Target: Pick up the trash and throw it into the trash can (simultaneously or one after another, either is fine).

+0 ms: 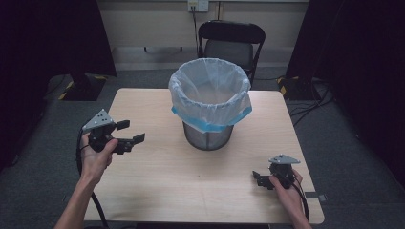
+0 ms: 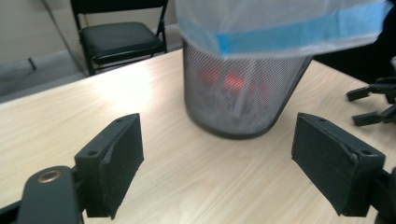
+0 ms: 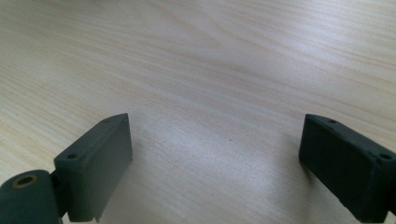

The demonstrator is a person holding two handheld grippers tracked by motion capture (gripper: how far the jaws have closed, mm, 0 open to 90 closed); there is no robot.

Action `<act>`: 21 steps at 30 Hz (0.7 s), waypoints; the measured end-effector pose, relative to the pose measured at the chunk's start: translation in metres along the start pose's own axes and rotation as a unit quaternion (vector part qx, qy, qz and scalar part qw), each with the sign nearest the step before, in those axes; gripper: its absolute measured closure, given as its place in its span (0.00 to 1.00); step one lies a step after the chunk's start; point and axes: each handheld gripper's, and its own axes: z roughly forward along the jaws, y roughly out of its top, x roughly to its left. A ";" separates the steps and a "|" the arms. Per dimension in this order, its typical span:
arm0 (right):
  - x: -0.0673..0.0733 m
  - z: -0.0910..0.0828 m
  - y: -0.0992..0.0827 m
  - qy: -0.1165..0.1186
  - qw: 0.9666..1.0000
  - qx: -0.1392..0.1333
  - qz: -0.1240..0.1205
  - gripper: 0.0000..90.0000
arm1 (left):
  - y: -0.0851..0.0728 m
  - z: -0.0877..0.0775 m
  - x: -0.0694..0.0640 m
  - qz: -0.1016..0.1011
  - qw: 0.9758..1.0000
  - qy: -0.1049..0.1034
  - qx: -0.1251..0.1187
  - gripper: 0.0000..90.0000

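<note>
High view: the left gripper [image 1: 130, 132] is held above the desk [image 1: 157, 176], its fingers [image 1: 123, 125] spread wide and empty, aimed toward the wire-mesh bin [image 1: 208, 136]. The bin stands ahead of those fingers and apart from them, lined with a pale bag [image 1: 210, 93] with a blue band folded over its rim. Something red shows blurred through the mesh [image 2: 233, 84] in the left gripper view. The right gripper [image 1: 259, 179] sits low near the desk's near edge, well apart from the bin, its fingers [image 3: 93, 163] parted over bare wood, holding nothing.
</note>
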 end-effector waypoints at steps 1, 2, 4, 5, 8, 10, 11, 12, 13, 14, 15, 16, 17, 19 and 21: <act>0.000 0.000 0.000 0.000 1.000 0.000 0.000 0.10 | 0.000 0.000 0.000 0.000 1.000 0.000 0.000 0.18; 0.000 0.000 0.000 0.000 1.000 0.000 0.000 0.10 | -0.007 -0.001 0.001 -0.008 1.000 -0.004 0.004 0.19; 0.000 0.000 0.000 0.000 1.000 0.000 0.000 0.10 | -0.012 -0.002 0.001 -0.004 1.000 0.005 0.007 0.19; 0.000 0.000 0.000 0.000 1.000 0.000 0.000 0.10 | -0.016 -0.003 0.001 -0.006 1.000 0.006 0.009 0.19; 0.000 0.000 0.000 0.000 1.000 0.000 0.000 0.10 | -0.034 -0.005 0.002 -0.017 1.000 0.014 0.022 0.19; 0.000 0.000 0.000 0.000 1.000 0.000 0.001 0.10 | -0.043 -0.006 0.005 -0.023 0.999 0.015 0.023 0.19; 0.000 0.000 0.000 0.000 1.000 -0.001 -0.001 0.10 | -0.049 -0.005 0.005 -0.029 0.999 0.018 0.027 0.19; 0.000 0.000 0.000 0.000 1.000 0.000 0.000 0.10 | -0.052 -0.005 0.006 -0.031 0.999 0.022 0.028 0.19; 0.000 0.000 0.000 0.000 1.000 -0.001 -0.001 0.10 | -0.058 -0.004 0.007 -0.034 0.998 0.024 0.037 0.19; 0.000 0.000 0.000 0.000 1.000 0.000 0.000 0.10 | -0.060 -0.003 0.007 -0.034 0.998 0.024 0.042 0.19; 0.000 0.000 0.000 0.000 1.000 0.000 0.000 0.10 | -0.064 -0.003 0.008 -0.035 0.998 0.025 0.045 0.19; 0.000 0.000 0.000 0.000 1.000 -0.001 -0.001 0.10 | -0.069 -0.002 0.007 -0.035 0.998 0.029 0.048 0.19; 0.000 0.000 0.000 0.000 1.000 0.000 0.000 0.10 | -0.069 -0.002 0.007 -0.035 0.998 0.029 0.048 0.19; 0.000 0.000 0.000 0.000 1.000 0.000 0.000 0.10 | -0.075 -0.002 0.008 -0.035 0.997 0.034 0.054 0.19; 0.000 0.000 0.000 0.000 1.000 0.000 0.000 0.10 | -0.083 -0.001 0.009 -0.043 0.997 0.036 0.058 0.19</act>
